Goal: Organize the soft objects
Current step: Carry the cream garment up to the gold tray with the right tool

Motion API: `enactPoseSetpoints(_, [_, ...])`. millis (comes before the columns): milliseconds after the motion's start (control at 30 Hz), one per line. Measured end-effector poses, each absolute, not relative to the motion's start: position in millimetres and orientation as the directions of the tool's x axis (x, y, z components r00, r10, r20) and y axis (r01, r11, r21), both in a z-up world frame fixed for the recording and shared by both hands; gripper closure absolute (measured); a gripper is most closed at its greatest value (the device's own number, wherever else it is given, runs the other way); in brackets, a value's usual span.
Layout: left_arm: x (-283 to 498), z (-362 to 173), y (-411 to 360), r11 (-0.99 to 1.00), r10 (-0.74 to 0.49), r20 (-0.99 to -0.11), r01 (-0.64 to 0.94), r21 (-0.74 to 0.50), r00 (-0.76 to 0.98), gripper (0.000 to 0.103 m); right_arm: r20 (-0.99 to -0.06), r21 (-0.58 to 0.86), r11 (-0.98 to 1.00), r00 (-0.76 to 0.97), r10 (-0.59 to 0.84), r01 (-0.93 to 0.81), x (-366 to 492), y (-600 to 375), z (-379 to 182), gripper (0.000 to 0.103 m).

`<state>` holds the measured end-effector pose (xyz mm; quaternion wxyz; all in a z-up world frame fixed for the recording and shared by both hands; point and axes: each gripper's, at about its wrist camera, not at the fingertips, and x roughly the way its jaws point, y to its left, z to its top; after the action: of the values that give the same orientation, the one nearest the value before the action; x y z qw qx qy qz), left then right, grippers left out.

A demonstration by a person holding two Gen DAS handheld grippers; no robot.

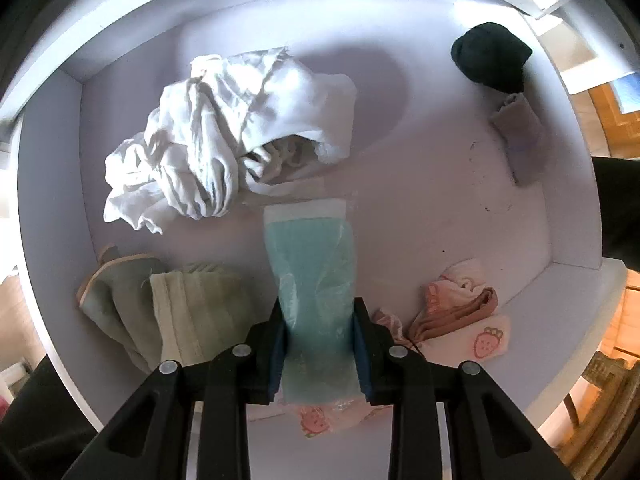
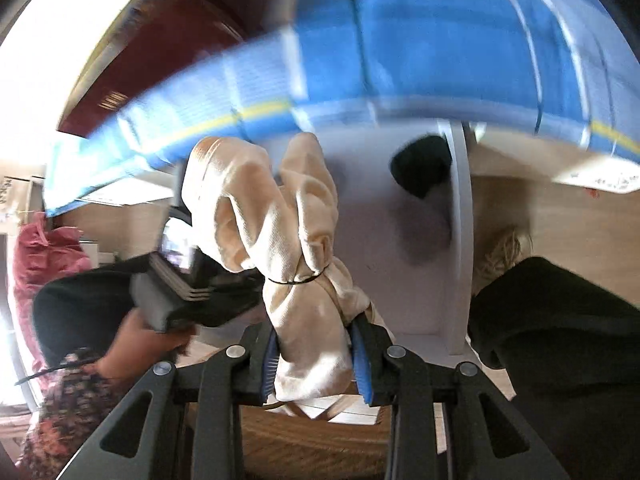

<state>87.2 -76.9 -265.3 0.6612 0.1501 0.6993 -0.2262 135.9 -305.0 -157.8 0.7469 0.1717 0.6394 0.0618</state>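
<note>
Two grippers, each clamped: left gripper pinches a blue sealed packet hanging over the white tray; right gripper grips a cream cloth bundle lifted beside it; no legible writing

The blue slatted crate is motion-blurred; the strawberry cloth lies perhaps half hidden under the tongs.

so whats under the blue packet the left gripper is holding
Below the blue packet, clamped in the left gripper, pink strawberry-print cloth peeks out past its lower end, lying on the white tray. How far that cloth runs beneath is hidden by the packet and the gripper.
</note>
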Motion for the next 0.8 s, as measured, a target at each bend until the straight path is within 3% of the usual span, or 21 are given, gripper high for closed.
enactPoseSetpoints(433, [90, -254, -79, 0.849, -0.113, -0.99, 0.51, -0.139, -0.08, 0.073, -0.896, 0.365, 0.93, 0.29, 0.336, 0.048, 202, -283, -48, 0.073])
enactPoseSetpoints(800, [89, -244, -80, 0.842, -0.141, -0.987, 0.514, -0.16, -0.077, 0.073, -0.901, 0.325, 0.943, 0.327, 0.285, 0.075, 314, -248, -28, 0.073])
